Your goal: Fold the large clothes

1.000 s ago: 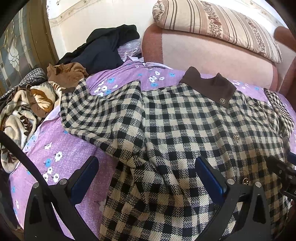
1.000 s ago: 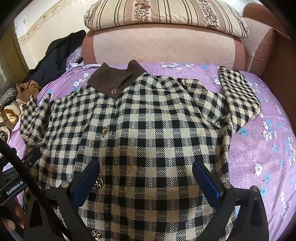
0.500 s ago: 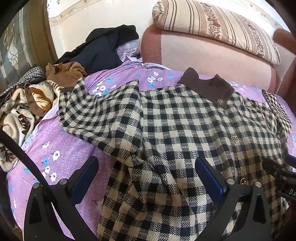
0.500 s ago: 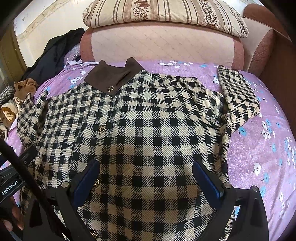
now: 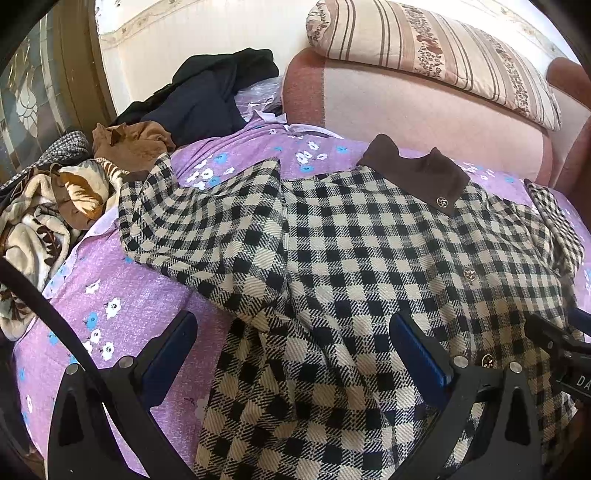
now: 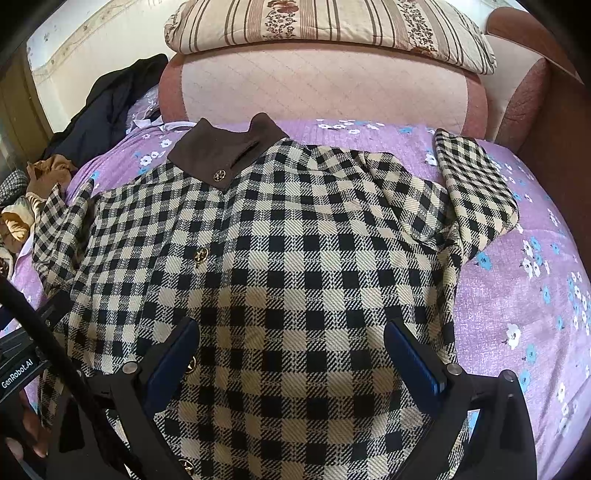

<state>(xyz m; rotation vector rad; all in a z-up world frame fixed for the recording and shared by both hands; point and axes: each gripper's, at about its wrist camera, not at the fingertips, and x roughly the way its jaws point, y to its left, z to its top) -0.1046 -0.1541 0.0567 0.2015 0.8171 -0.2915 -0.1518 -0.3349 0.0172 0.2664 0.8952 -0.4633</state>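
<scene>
A black-and-cream checked coat (image 5: 369,258) with a brown collar (image 5: 413,173) and gold buttons lies face up on a purple flowered bedspread (image 5: 122,288). It also shows in the right wrist view (image 6: 295,258), collar (image 6: 225,155) away from me. Its left sleeve (image 5: 192,218) is spread out to the side; its right sleeve (image 6: 476,184) is bent back on itself. My left gripper (image 5: 291,350) is open above the coat's lower left side. My right gripper (image 6: 291,354) is open above the coat's lower middle. Neither holds anything.
A pink headboard (image 6: 325,92) with a striped pillow (image 6: 332,26) stands behind the coat. Dark clothes (image 5: 207,96), a brown garment (image 5: 129,144) and a patterned blanket (image 5: 33,229) are piled at the left. The left gripper's body (image 6: 22,358) shows at the right wrist view's left edge.
Both grippers have drifted slightly, so the coat sits a little differently in each view. Both stay open and the coat has not moved.
</scene>
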